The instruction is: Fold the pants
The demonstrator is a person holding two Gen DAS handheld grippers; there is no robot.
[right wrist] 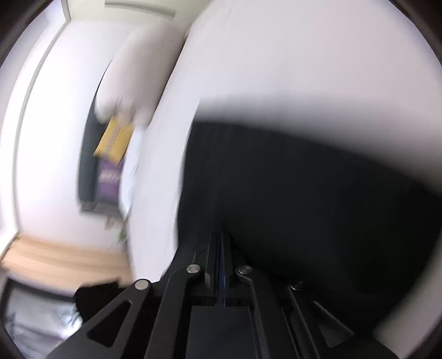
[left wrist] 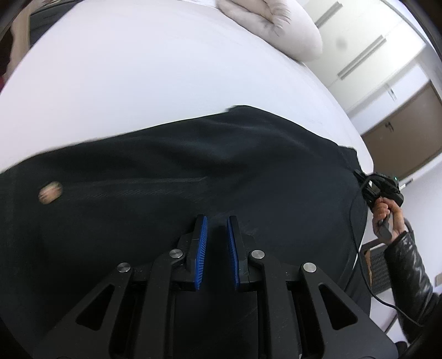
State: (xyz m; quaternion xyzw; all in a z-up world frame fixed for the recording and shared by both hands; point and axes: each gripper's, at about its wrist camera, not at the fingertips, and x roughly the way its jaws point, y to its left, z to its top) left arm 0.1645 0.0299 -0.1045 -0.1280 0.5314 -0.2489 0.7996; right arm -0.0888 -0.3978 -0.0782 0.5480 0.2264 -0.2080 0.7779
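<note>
Black pants (left wrist: 193,171) lie spread across a white bed (left wrist: 124,69). A tan round patch (left wrist: 50,192) shows on the cloth at the left. My left gripper (left wrist: 217,223) is over the pants; its blue pads stand a little apart with a fold of black cloth between them. My right gripper (left wrist: 367,182) shows at the pants' right edge in the left wrist view, held by a hand (left wrist: 384,212). In the right wrist view my right gripper (right wrist: 221,234) has its jaws together at the edge of the pants (right wrist: 304,193). That view is blurred.
A white pillow (left wrist: 276,24) lies at the far end of the bed. White cupboards (left wrist: 373,41) and a brown door (left wrist: 408,132) stand beyond the bed. A yellow and purple object (right wrist: 113,154) and wooden floor (right wrist: 63,256) show left of the bed.
</note>
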